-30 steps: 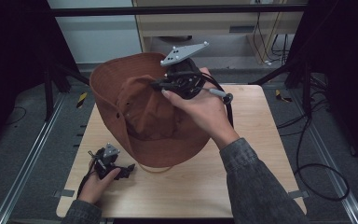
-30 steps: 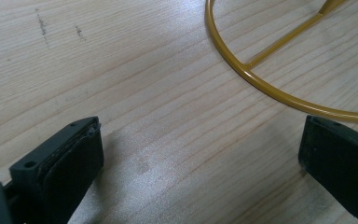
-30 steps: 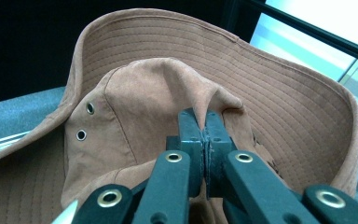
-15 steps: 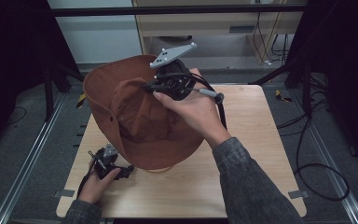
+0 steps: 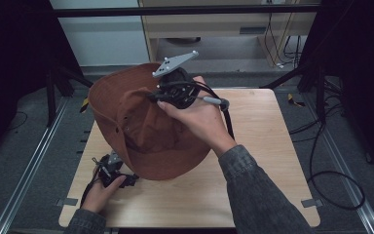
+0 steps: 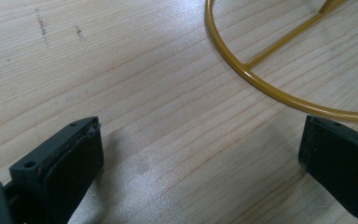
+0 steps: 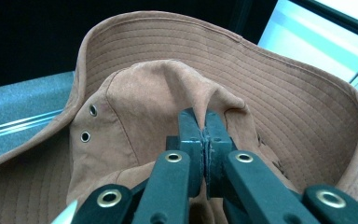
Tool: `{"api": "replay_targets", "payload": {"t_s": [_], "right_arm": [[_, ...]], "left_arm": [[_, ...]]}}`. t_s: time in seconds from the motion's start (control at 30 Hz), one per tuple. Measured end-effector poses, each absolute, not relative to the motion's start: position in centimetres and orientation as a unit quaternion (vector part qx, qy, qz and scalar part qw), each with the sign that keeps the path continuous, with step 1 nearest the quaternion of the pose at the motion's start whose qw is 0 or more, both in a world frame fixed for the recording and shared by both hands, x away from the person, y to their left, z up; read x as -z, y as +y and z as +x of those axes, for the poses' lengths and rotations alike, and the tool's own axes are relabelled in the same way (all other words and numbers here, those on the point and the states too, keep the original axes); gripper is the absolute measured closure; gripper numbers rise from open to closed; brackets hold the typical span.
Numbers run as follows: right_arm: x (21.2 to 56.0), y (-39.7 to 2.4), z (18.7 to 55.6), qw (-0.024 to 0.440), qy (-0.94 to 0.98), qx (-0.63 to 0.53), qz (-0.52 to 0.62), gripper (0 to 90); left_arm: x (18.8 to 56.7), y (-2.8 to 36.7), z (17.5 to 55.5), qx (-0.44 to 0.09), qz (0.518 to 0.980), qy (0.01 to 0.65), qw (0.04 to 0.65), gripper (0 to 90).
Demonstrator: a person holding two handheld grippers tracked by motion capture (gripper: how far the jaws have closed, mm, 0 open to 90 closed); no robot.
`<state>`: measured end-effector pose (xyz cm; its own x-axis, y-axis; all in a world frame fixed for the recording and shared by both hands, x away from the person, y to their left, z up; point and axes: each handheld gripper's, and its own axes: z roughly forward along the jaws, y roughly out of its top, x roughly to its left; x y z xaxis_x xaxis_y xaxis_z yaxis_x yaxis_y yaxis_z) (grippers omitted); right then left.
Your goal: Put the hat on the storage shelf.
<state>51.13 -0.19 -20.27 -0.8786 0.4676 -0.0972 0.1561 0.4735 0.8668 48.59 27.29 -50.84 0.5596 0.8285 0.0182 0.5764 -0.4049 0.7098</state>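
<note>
A brown wide-brimmed hat (image 5: 141, 136) hangs tilted over the middle-left of the wooden table (image 5: 263, 146). My right gripper (image 5: 152, 96) is shut on a fold of the hat's crown. In the right gripper view its jaws (image 7: 204, 122) pinch that fold, with the brim (image 7: 307, 107) curving up behind. My left gripper (image 5: 129, 179) rests low at the table's front left, beside the hat's lower edge. Its jaws (image 6: 200, 149) stand wide open over bare wood with nothing between them. A yellow wire ring (image 6: 242, 70) lies on the table just beyond them.
The right half of the table is bare wood. Black frame bars (image 5: 292, 73) and metal rails (image 5: 24, 175) border the table. Cables (image 5: 331, 170) lie on the floor at the right, and a wooden cabinet (image 5: 214, 24) stands behind.
The right gripper has shifted slightly to the left with the hat in its jaws, and the hat has swung left with it. The left gripper has stayed in place.
</note>
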Motion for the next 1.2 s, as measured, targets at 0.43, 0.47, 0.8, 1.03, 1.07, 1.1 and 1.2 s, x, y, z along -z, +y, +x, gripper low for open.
{"api": "replay_targets", "payload": {"t_s": [0.43, 0.47, 0.8, 1.03, 1.07, 1.1, 1.2], "right_arm": [[21.8, -0.1, 51.7, 0.149, 0.85, -0.467, 0.19, 88.8], [21.9, 0.0, 51.7, 0.149, 0.851, -0.467, 0.189, 88.8], [22.6, 0.2, 51.8, 0.143, 0.855, -0.462, 0.189, 88.3], [22.9, 0.2, 51.9, 0.14, 0.856, -0.46, 0.189, 88.0], [23.0, 0.2, 51.9, 0.139, 0.856, -0.46, 0.191, 88.0], [23.0, 0.2, 51.9, 0.139, 0.856, -0.46, 0.191, 88.0], [23.2, 0.2, 51.9, 0.137, 0.857, -0.459, 0.192, 87.8]], "left_arm": [[50.8, 27.3, 48.6, -0.187, 0.817, 0.43, 0.336, 0.0], [50.8, 27.3, 48.6, -0.187, 0.817, 0.43, 0.336, 0.0], [50.8, 27.3, 48.6, -0.187, 0.817, 0.43, 0.336, 0.0], [50.8, 27.3, 48.6, -0.187, 0.817, 0.43, 0.336, 0.0], [50.8, 27.3, 48.6, -0.188, 0.817, 0.43, 0.336, 0.0], [50.8, 27.3, 48.6, -0.188, 0.817, 0.43, 0.336, 0.0], [50.8, 27.3, 48.6, -0.187, 0.817, 0.43, 0.336, 0.0]]}}
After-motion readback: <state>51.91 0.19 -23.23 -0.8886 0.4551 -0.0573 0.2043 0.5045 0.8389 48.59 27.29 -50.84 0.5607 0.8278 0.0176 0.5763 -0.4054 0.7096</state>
